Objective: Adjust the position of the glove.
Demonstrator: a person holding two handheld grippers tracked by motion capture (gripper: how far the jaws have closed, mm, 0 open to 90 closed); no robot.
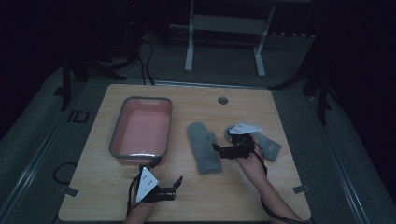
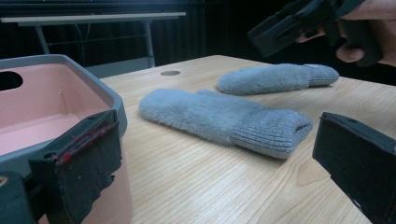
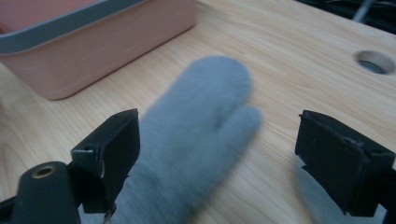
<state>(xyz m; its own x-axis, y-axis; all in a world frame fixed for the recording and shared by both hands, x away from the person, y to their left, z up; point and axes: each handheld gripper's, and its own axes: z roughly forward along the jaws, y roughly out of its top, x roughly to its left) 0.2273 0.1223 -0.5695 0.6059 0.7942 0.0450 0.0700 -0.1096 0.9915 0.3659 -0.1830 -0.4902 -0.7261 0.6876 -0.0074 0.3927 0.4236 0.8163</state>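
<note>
Left gripper point(image 1: 176, 185) nearest, at 6 o'clock on the table point(image 1: 93, 186), jaws spread, empty. Right gripper point(image 1: 215, 150) jaws apart, nothing clamped, hovering over near grey mitten point(image 1: 202, 148) at centre. Second mitten point(image 1: 270, 144) at 3 o'clock. Pink tub point(image 1: 114, 135) at 9 o'clock.

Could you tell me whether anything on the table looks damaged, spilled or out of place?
Nothing looks spilled or broken. The two grey mittens lie flat on the table, apart from each other, and the pink bin sits upright and empty. The one oddity: the left gripper has red scuffing along one jaw pad.
</note>
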